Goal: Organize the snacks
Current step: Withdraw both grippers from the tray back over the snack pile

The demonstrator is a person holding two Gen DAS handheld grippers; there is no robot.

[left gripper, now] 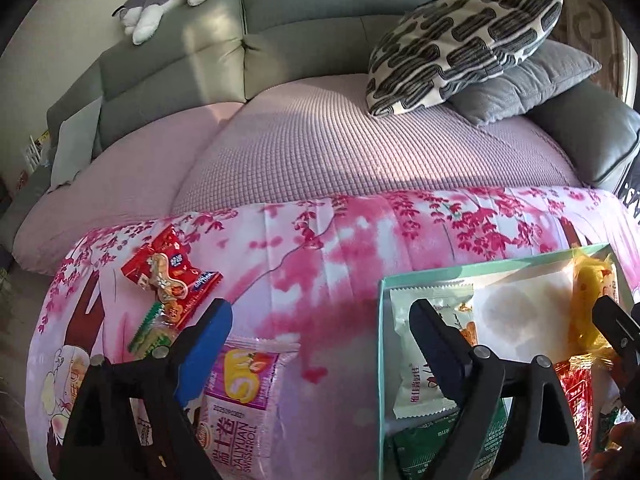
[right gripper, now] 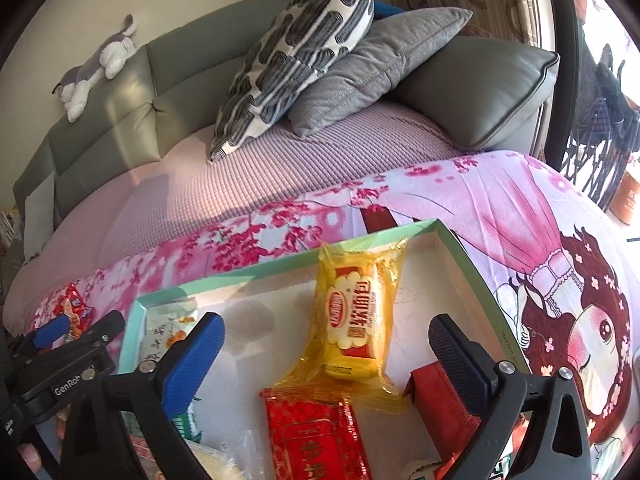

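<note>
We are mid-sort, filling box [right gripper: 460, 248]. Right gripper [right gripper: 326, 344] gapes over yellow pack [right gripper: 352, 320] lying in box, centre frame. Left gripper [left gripper: 320, 328] gapes, empty. Next: fetch pink roll [left gripper: 240, 392], lower left, outside box.

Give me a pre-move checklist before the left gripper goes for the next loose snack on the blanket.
1. Left gripper empty, jaws apart: ok.
2. Right gripper open, nothing held, over the mint-green cardboard box: ok.
3. Loose snacks left on the pink floral blanket: pink Swiss-roll packet, red biscuit packet, green-edged biscuit packet: ok.
4. Swiss-roll packet lies clear of the others: ok; the left finger covers part of it.
5. Yellow soft-bread packet rests inside the box: ok.
6. Free floor in the box for one more: ok, bare patch visible.
</note>
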